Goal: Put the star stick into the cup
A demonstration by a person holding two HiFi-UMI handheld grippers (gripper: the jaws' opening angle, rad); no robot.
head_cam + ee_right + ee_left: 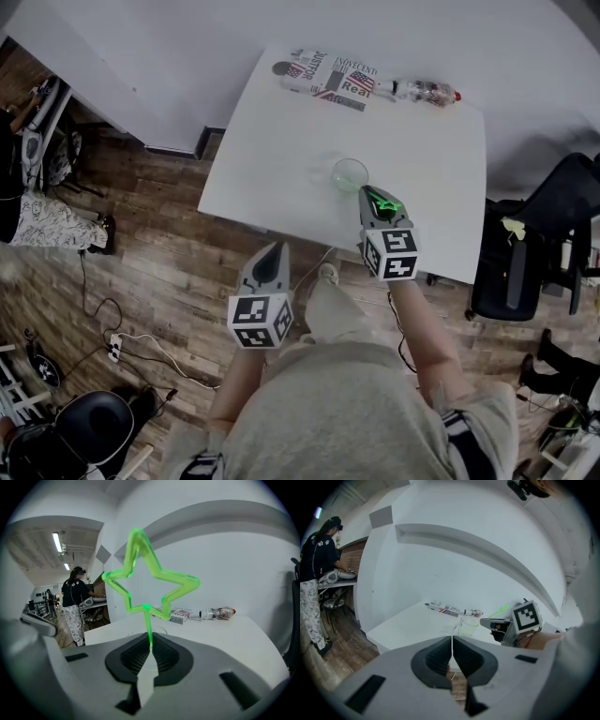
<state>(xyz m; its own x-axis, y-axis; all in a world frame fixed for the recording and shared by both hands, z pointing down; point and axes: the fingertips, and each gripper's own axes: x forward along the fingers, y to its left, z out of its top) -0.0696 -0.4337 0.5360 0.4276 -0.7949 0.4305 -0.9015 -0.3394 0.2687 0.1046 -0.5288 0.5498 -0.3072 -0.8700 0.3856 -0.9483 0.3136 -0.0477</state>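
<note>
In your right gripper (150,649), the jaws pinch the stem of the green star stick (148,620), star uppermost. You hold it over the near part of the white table (281,141), just beside the clear cup (350,173), not in it. Your left gripper (452,656) hangs off the table edge, jaws pressed together on nothing. A bottle (427,91) and a printed packet (330,77) lie at the far edge.

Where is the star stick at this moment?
The star stick is clamped in the right gripper, right of centre in the head view, close beside the cup.
</note>
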